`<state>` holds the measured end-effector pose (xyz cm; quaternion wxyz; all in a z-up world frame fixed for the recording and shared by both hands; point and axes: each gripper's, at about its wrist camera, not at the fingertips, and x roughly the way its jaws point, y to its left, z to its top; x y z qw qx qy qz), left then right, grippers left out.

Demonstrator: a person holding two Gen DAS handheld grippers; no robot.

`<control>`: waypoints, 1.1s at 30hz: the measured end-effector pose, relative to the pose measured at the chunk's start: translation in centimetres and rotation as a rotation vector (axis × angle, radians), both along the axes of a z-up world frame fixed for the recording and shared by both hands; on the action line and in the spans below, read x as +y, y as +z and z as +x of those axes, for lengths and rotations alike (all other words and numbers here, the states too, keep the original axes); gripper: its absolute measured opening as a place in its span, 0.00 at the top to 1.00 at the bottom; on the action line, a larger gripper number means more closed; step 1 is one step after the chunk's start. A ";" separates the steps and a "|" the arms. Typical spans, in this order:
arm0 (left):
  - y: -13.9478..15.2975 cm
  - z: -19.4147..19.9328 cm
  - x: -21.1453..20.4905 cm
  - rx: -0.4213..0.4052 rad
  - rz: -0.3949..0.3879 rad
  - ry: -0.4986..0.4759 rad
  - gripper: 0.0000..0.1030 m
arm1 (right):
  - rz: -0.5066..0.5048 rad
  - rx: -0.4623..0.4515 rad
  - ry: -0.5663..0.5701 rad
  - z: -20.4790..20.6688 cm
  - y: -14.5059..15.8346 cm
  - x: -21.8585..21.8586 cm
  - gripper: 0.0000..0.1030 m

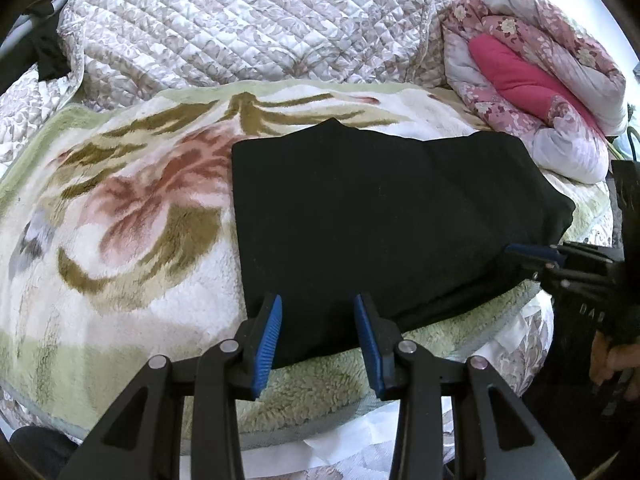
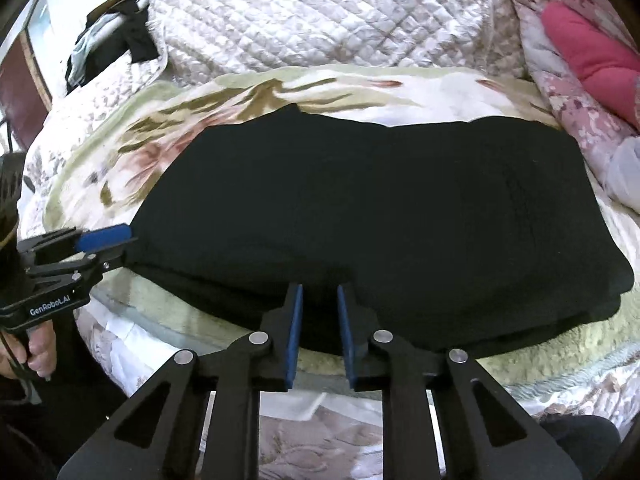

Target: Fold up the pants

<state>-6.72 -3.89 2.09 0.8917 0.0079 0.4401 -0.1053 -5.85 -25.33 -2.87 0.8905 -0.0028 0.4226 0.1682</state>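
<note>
The black pants (image 1: pixel 380 216) lie folded in a flat rectangle on a floral fleece blanket (image 1: pixel 132 216); they also show in the right wrist view (image 2: pixel 360 216). My left gripper (image 1: pixel 318 304) is open, its blue pads at the pants' near left edge with nothing between them. My right gripper (image 2: pixel 319 292) is open with a narrower gap at the pants' near edge, empty. The right gripper shows at the pants' right edge in the left wrist view (image 1: pixel 532 252). The left gripper shows at the pants' left edge in the right wrist view (image 2: pixel 104 236).
A white quilted bedspread (image 1: pixel 240 20) lies bunched behind the blanket. A rolled pink floral duvet (image 1: pixel 536 76) sits at the back right. Dark clothes (image 2: pixel 120 40) hang at the back left. The bed's front edge runs just below the pants.
</note>
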 end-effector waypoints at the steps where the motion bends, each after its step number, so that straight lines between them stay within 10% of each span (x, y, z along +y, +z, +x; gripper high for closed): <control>1: 0.0 0.0 0.0 0.000 0.000 0.000 0.61 | 0.003 -0.005 -0.009 0.1 0.3 -0.2 0.83; 33: 1.3 3.5 -1.1 0.002 0.004 0.018 0.61 | 0.008 -0.032 0.004 2.0 1.6 0.6 0.83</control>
